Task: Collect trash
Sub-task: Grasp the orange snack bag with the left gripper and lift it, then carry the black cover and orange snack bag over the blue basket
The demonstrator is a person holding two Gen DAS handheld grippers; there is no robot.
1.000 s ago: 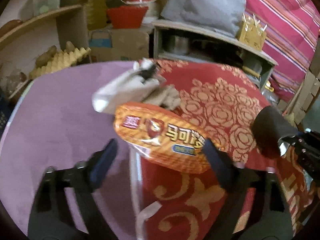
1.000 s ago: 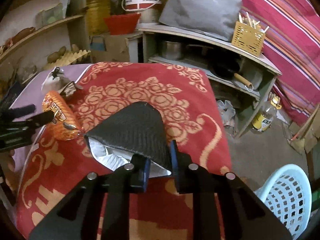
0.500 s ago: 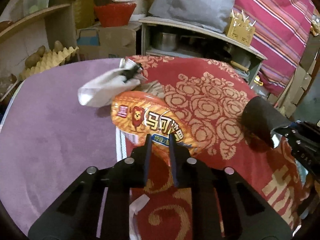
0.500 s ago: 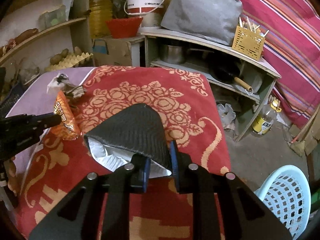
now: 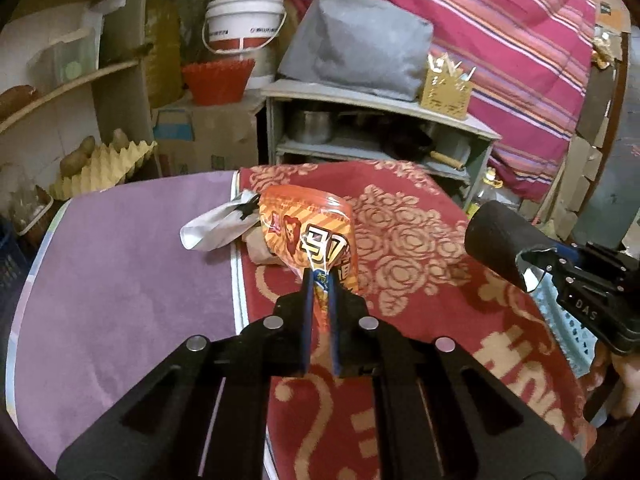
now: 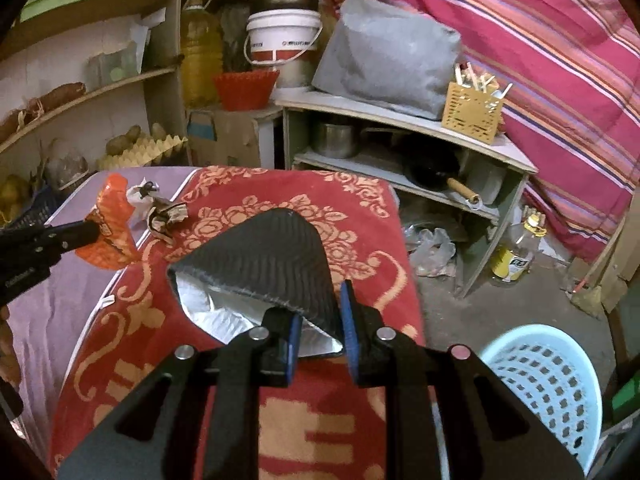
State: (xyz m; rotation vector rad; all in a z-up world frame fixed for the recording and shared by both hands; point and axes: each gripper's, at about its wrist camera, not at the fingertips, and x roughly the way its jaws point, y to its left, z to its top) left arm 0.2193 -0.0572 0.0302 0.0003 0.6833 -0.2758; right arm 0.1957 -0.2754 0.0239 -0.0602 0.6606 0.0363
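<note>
My left gripper (image 5: 320, 280) is shut on the near edge of an orange snack packet (image 5: 308, 232) and holds it lifted above the red patterned cloth (image 5: 420, 240). The packet also shows in the right wrist view (image 6: 110, 216), held by the left gripper (image 6: 86, 232). My right gripper (image 6: 320, 320) is shut on a black foil-lined bag (image 6: 264, 256), its silver inside facing left; the bag shows in the left wrist view (image 5: 500, 240). A white wrapper (image 5: 216, 224) and a crumpled brown paper (image 6: 166, 216) lie on the table behind the packet.
A light blue perforated basket (image 6: 540, 384) stands on the floor at the right of the table. The purple table top (image 5: 120, 280) lies left of the cloth. A grey shelf unit (image 6: 400, 152) with pots, a bucket (image 6: 284, 36) and bottles stand behind.
My left gripper closed on the orange packet and lifted it upright off the cloth. My right gripper kept its hold on the black bag and rose slightly.
</note>
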